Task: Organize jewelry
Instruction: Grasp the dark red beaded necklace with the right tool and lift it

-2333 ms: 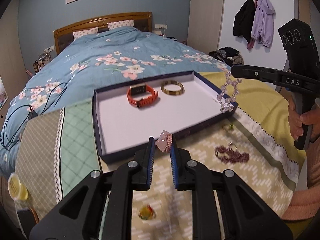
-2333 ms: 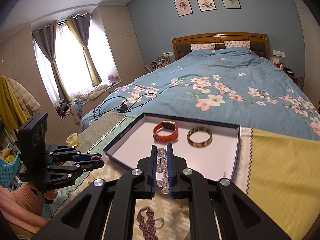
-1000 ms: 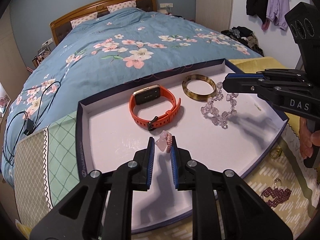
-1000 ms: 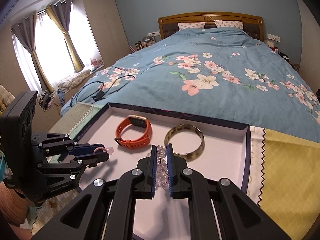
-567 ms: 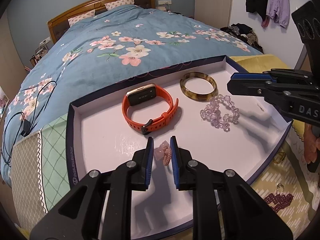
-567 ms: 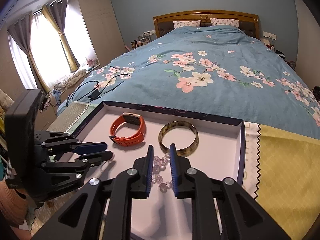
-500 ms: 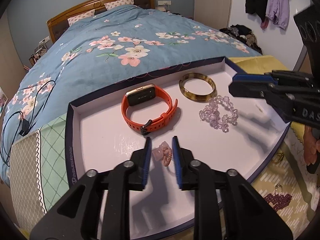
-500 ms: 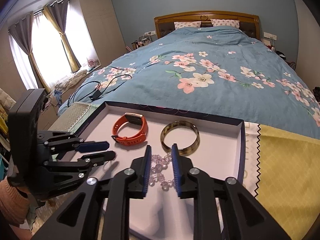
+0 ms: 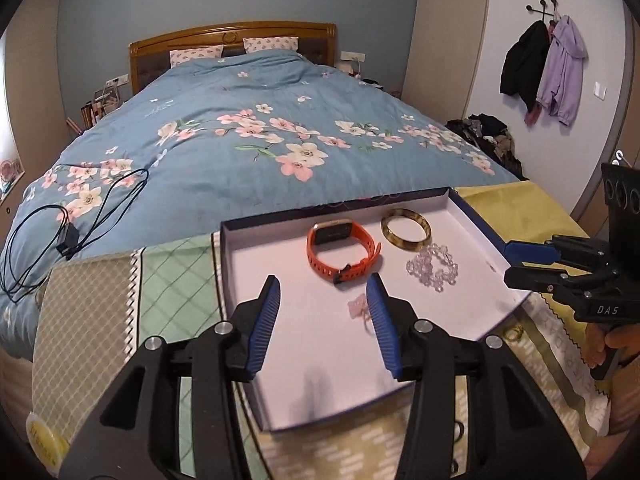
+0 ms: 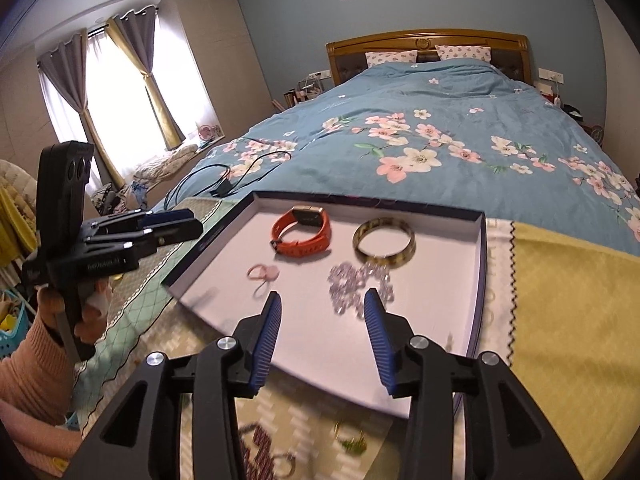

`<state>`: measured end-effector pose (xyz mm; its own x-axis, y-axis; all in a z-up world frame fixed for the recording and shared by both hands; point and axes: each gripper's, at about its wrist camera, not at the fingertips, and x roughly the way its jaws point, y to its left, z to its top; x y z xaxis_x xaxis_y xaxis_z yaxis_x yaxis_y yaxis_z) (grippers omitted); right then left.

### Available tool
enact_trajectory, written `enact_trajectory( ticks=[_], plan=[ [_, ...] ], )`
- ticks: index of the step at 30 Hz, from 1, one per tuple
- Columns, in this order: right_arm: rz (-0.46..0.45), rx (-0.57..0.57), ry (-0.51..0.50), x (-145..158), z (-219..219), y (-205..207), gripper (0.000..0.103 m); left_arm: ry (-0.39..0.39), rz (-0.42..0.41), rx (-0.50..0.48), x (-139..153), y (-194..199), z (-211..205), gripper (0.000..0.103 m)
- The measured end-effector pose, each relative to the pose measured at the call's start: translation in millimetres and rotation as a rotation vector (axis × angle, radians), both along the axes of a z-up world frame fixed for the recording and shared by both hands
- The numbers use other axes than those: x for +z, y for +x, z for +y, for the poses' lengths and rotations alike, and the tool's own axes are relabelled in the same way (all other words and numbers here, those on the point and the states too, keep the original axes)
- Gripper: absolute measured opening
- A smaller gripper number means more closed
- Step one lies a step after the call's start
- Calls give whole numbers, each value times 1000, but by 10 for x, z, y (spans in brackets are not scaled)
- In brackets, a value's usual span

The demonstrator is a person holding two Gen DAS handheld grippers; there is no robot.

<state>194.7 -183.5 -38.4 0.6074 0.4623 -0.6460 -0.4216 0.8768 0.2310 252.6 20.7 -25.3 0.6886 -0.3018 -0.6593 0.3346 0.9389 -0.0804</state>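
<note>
A shallow white tray with a dark blue rim lies at the foot of the bed. On its floor lie an orange watch, a tortoiseshell bangle, a clear bead bracelet and a small pink ring. My left gripper hovers over the tray, jaws opening, with the pink ring lying loose below, by the right finger. My right gripper is drawn back, jaws opening, nothing held; the beads lie just beyond it.
A dark beaded piece and a small gold ring lie on the patterned cloth in front of the tray. A black cable lies on the blue floral duvet. Coats hang on the right wall.
Both grippers let go and widened: the pink ring and the bead bracelet now lie on the tray floor. Both grippers pulled back and up from the tray.
</note>
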Motion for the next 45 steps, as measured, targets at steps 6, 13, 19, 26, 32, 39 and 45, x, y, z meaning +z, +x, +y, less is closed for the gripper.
enact_trajectory(
  ticks=[6,13,19,26,32,39,45],
  plan=[
    [18,21,2,-80,-55,-230,41,0,7,-21,-68,-308,60,44],
    [72,41,-26,-253,-111,-545,41,34,-1,-50,-190,-764,57,47],
    [107,93,-60,-408,7,-843,41,69,-4,-58,-285,-1054,23,49],
    [129,110,-85,-501,103,-1021,41,73,6,-77,-388,-1346,10,52],
    [111,88,-94,-497,135,-1067,40,45,31,-69,-470,-1463,57,53],
    [100,58,-134,-506,141,-1065,15,29,36,-83,-500,-1512,-6,53],
    [82,53,-139,-481,149,-1072,9,23,36,-115,-495,-1525,-120,53]
  ],
)
